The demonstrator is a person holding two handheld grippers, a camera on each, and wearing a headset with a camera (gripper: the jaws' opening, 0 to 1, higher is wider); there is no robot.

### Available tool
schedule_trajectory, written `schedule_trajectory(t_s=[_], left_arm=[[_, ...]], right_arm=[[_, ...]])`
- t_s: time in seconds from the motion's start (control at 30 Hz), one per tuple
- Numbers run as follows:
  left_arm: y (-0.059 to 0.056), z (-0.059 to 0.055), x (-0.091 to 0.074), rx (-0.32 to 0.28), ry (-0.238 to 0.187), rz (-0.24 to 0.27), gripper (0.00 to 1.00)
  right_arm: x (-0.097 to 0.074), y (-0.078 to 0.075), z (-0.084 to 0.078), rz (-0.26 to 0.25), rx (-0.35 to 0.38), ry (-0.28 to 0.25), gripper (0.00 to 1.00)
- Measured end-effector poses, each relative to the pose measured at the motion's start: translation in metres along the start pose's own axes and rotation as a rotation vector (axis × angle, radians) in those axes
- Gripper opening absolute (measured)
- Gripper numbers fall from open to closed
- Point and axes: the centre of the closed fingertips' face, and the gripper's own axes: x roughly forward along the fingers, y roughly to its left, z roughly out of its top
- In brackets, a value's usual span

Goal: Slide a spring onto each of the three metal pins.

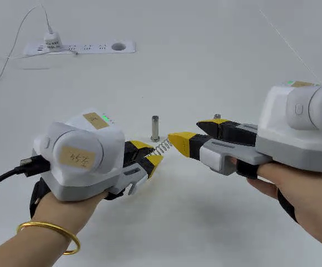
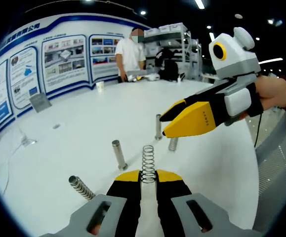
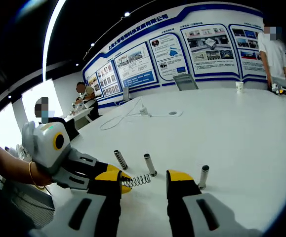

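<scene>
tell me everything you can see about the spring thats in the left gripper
The spring is a slim, straight coil of thin silvery wire with open turns. One end is pinched between the yellow tips of the left hand-held gripper; the rest juts out free, in line with the jaws. Its free end points into the gap of the open right hand-held gripper, apparently without touching it. It is held above the white table, in front of a bare metal pin, not yet on it.

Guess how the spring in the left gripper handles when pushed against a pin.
Thin open coils, so the spring probably compresses and bends sideways easily. The left gripper pinches only one end; the free end may wobble. Looks light; round, so likely rolls if dropped.
</scene>
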Motion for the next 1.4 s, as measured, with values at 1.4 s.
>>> schedule_trajectory(t_s=[1.4], left_arm=[[-0.006, 0.040, -0.034, -0.066, -0.204, -0.001, 0.11]], right_arm=[[0.012, 0.034, 0.015, 0.120, 0.347, -0.048, 0.15]])
